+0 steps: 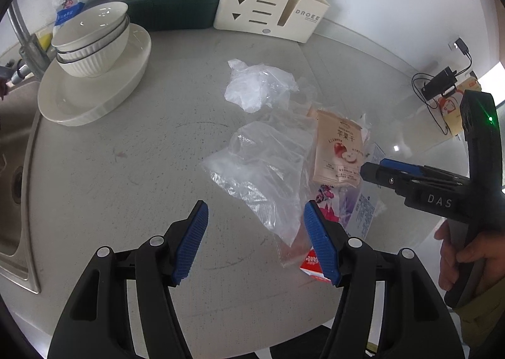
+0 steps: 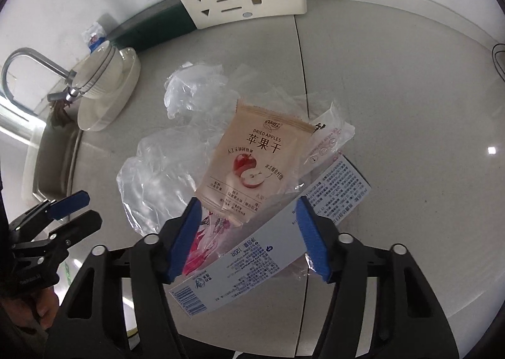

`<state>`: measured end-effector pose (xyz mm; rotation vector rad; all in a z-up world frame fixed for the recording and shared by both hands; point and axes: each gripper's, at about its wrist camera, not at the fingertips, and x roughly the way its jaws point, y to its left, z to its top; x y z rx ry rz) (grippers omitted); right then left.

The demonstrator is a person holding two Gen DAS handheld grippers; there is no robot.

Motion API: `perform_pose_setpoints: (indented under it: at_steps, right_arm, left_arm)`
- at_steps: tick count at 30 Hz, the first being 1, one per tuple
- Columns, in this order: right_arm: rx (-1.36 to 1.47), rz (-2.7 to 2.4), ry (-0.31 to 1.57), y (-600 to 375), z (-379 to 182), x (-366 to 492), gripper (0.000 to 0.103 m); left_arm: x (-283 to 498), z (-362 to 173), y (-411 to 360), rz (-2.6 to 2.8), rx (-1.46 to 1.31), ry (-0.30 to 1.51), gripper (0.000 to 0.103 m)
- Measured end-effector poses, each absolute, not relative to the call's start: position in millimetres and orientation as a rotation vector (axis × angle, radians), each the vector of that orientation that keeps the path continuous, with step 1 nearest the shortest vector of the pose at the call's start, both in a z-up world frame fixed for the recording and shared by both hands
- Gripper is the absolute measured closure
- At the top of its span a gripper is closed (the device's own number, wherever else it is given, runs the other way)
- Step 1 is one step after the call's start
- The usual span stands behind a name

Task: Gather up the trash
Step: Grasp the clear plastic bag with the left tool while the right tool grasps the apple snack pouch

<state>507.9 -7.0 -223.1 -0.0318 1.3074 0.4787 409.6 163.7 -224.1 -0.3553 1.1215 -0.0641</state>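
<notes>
A pile of trash lies on the grey counter (image 1: 126,169). It holds a crumpled clear plastic bag (image 1: 265,169), a second crumpled bag (image 1: 255,87) behind it, a beige dried-apple packet (image 1: 339,150) and a flattened white-and-blue box (image 2: 274,239). My left gripper (image 1: 255,239) is open, with the near bag's tail between its fingers. My right gripper (image 2: 249,236) is open, straddling the box and a pink wrapper (image 2: 202,242), with the apple packet (image 2: 252,163) just ahead. In the left wrist view the right gripper (image 1: 375,169) shows beside the packet.
A white oval dish (image 1: 94,87) with stacked bowls (image 1: 94,40) stands at the left by the sink (image 1: 12,169) and faucet (image 2: 34,59). A cream organizer (image 1: 271,2) stands against the back wall. Cables and a black device (image 1: 438,84) lie at the right.
</notes>
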Motion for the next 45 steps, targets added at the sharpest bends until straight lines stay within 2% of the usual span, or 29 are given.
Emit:
perform_pose_setpoints:
  at_steps: [5, 8, 9, 10, 11, 14, 18, 21, 33, 35, 36, 45]
  right_arm:
    - [-0.031, 0.487, 1.349, -1.3, -232.0, 515.6, 0.056]
    - [-0.031, 0.485, 1.375, -0.5, -238.7, 518.6, 0.064]
    - [-0.027, 0.484, 1.385, -1.1, -241.4, 519.5, 0.069]
    - [-0.023, 0.484, 1.391, -1.6, -243.3, 520.1, 0.08]
    - [-0.021, 0.48, 1.396, -2.2, -245.2, 520.7, 0.083]
    - [-0.007, 0.477, 1.404, -3.4, -248.4, 523.1, 0.088]
    - [0.002, 0.478, 1.4, -2.4, -248.9, 527.1, 0.1]
    - [0.004, 0.478, 1.388, -2.0, -248.0, 528.7, 0.102]
    - [-0.022, 0.482, 1.337, -5.8, -229.5, 530.0, 0.1]
    - [-0.012, 0.472, 1.335, -9.3, -230.3, 532.2, 0.071]
    - [-0.008, 0.472, 1.33, -10.3, -230.1, 532.6, 0.053]
    - [0.028, 0.473, 1.371, -6.2, -246.5, 536.4, 0.053]
  left_arm:
    - [421.5, -233.2, 159.4, -0.082, -0.361, 1.139, 0.04]
    - [425.6, -238.0, 157.7, -0.093, -0.362, 1.15, 0.04]
    - [426.5, -239.3, 157.5, -0.094, -0.362, 1.152, 0.04]
    - [427.7, -241.2, 157.7, -0.095, -0.363, 1.156, 0.04]
    - [428.7, -242.7, 158.1, -0.096, -0.367, 1.158, 0.04]
    - [431.5, -246.5, 159.8, -0.1, -0.379, 1.163, 0.041]
    - [434.9, -249.1, 161.7, -0.103, -0.387, 1.162, 0.042]
    - [437.7, -249.6, 162.6, -0.105, -0.385, 1.161, 0.042]
    - [433.9, -246.1, 166.1, -0.104, -0.383, 1.149, 0.042]
    - [433.2, -246.2, 166.9, -0.1, -0.386, 1.15, 0.042]
    - [433.0, -246.1, 167.0, -0.099, -0.388, 1.15, 0.042]
    - [431.0, -249.8, 163.8, -0.101, -0.389, 1.158, 0.042]
